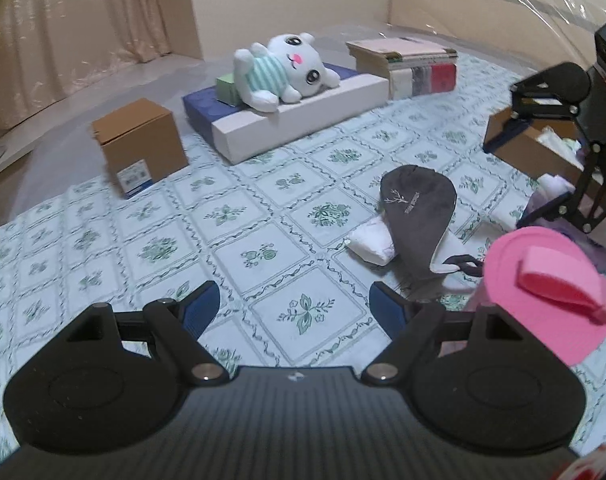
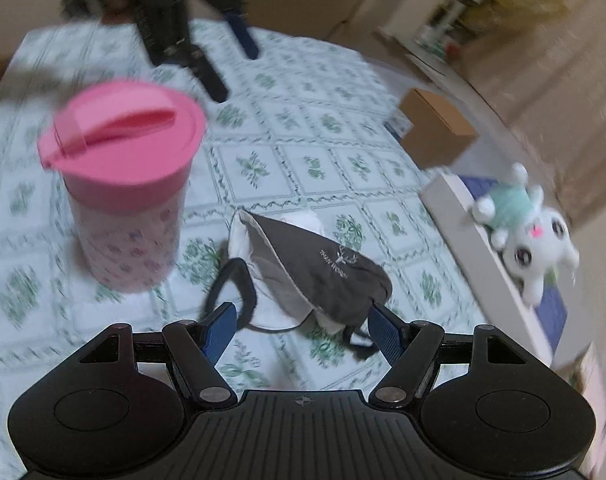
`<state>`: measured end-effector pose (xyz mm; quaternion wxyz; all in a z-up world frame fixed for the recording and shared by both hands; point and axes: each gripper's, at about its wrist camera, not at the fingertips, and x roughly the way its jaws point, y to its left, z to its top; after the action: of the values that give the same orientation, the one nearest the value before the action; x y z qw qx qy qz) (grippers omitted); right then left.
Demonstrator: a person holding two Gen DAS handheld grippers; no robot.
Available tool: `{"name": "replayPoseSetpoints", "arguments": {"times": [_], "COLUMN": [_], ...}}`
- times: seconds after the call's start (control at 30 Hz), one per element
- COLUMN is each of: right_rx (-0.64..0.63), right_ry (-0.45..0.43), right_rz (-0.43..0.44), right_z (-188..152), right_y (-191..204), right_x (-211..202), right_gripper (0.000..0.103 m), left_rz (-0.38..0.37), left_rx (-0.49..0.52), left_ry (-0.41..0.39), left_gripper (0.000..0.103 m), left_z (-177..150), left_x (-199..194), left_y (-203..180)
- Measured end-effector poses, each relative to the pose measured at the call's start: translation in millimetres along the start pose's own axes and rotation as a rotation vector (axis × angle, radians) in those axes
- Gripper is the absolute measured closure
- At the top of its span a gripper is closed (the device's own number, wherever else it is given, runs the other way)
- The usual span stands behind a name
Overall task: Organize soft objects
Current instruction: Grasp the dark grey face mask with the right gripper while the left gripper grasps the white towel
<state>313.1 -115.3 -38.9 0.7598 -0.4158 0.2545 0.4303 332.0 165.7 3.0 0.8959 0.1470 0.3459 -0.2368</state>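
Observation:
A dark grey fabric mask [image 1: 417, 212] with black straps lies on the floral tablecloth [image 1: 223, 240], partly over a small white soft packet [image 1: 373, 240]. My left gripper [image 1: 295, 308] is open and empty, low over the cloth, left of the mask. My right gripper [image 2: 301, 328] is open and empty, its fingertips just short of the mask [image 2: 319, 268] and its straps. It also shows in the left wrist view [image 1: 543, 148] at the far right. A white plush cat [image 1: 287, 70] in a striped shirt lies on a blue-and-white box [image 1: 295, 120].
A pink-lidded cup [image 1: 543, 296] stands right of the mask; it also shows in the right wrist view [image 2: 127, 184]. A closed cardboard box [image 1: 141, 148] sits at the left. Stacked books [image 1: 411, 66] lie at the back. An open cardboard box [image 1: 531, 148] with pale cloths stands at the right.

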Motion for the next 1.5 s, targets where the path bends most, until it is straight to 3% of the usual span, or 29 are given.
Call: {"name": "replayPoseSetpoints", "arguments": {"times": [0.13, 0.47, 0.6, 0.8, 1.0, 1.07, 1.13, 1.27, 1.33, 1.5], "right_rx": [-0.102, -0.207, -0.208, -0.199, -0.244, -0.219, -0.206, -0.180, -0.165, -0.108], "right_ry": [0.012, 0.017, 0.008, -0.023, 0.040, 0.035, 0.040, 0.035, 0.026, 0.011], "right_rz": [0.006, 0.113, 0.130, 0.128, 0.089, 0.098, 0.094, 0.069, 0.053, 0.001], "right_z": [2, 11, 16, 21, 17, 16, 17, 16, 15, 12], "right_y": [1, 15, 20, 20, 24, 20, 17, 11, 9, -2], "right_x": [21, 55, 63, 68, 86, 85, 85, 84, 80, 64], "right_gripper": [0.031, 0.030, 0.021, 0.020, 0.020, 0.027, 0.050, 0.074, 0.094, 0.099], "left_rz": [-0.029, -0.061, -0.074, -0.087, -0.090, -0.094, -0.098, -0.111, -0.116, -0.142], "left_rx": [0.054, 0.091, 0.085, 0.071, 0.084, 0.085, 0.087, 0.099, 0.109, 0.148], "left_ry": [0.007, 0.035, 0.040, 0.041, 0.043, 0.043, 0.046, 0.045, 0.044, 0.045], "left_gripper": [0.023, 0.023, 0.023, 0.023, 0.023, 0.023, 0.023, 0.023, 0.023, 0.023], "left_z": [4, 8, 7, 4, 3, 4, 4, 9, 13, 24], "left_x": [17, 42, 50, 56, 63, 64, 66, 70, 71, 78], "left_y": [1, 1, 1, 1, -2, -2, -2, -2, -3, -8]}}
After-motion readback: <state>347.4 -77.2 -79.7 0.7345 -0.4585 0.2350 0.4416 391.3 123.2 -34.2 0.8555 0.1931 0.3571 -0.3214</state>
